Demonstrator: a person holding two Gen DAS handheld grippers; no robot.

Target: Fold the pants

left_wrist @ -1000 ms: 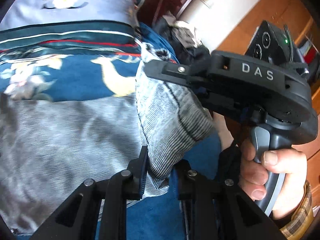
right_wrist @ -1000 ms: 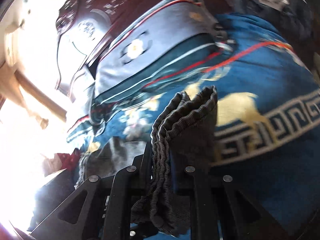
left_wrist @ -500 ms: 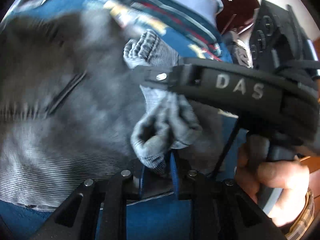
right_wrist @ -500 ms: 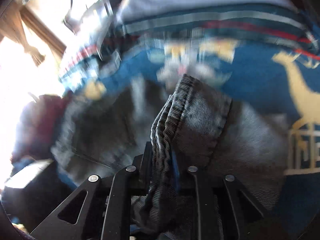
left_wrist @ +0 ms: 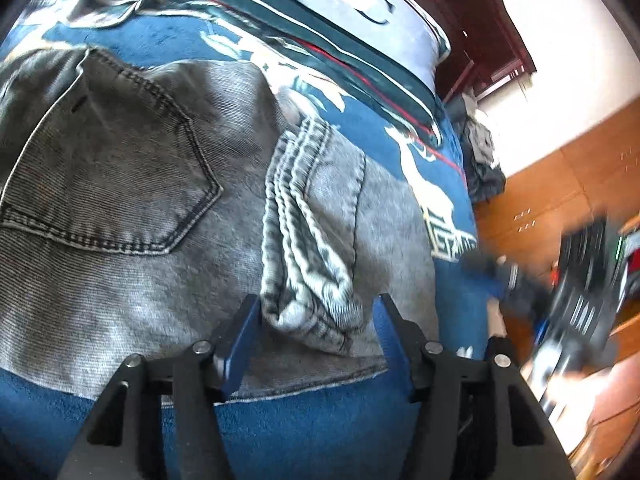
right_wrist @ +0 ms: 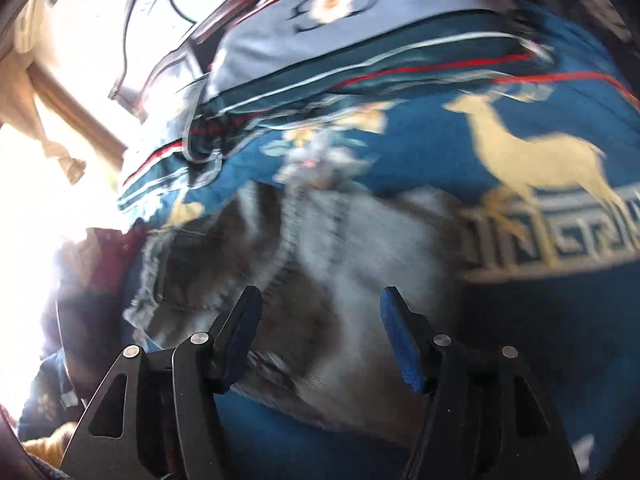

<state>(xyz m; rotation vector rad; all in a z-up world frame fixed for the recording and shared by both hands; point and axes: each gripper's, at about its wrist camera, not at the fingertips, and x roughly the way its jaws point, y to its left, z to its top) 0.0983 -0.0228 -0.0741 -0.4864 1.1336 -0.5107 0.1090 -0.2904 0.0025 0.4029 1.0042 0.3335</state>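
Both claws have let go since 0.5 s ago. Left claw (left_wrist: 316, 330): fingers spread wide, empty, straddling the bunched hem (left_wrist: 312, 240) now lying on the grey jeans (left_wrist: 120, 184). Right claw (right_wrist: 320, 332): also wide, empty. Jeans rest doubled over on the blue bedspread (left_wrist: 304, 432). Judgement: fold laid; smoothing remains.

Blue deer-print blanket (left_wrist: 424, 148) covers bed; striped pillow (left_wrist: 360, 12) at far end, dark wood headboard (left_wrist: 480, 8) behind. Clothes heap (left_wrist: 482, 152) beside orange wooden cabinets (left_wrist: 560, 184).
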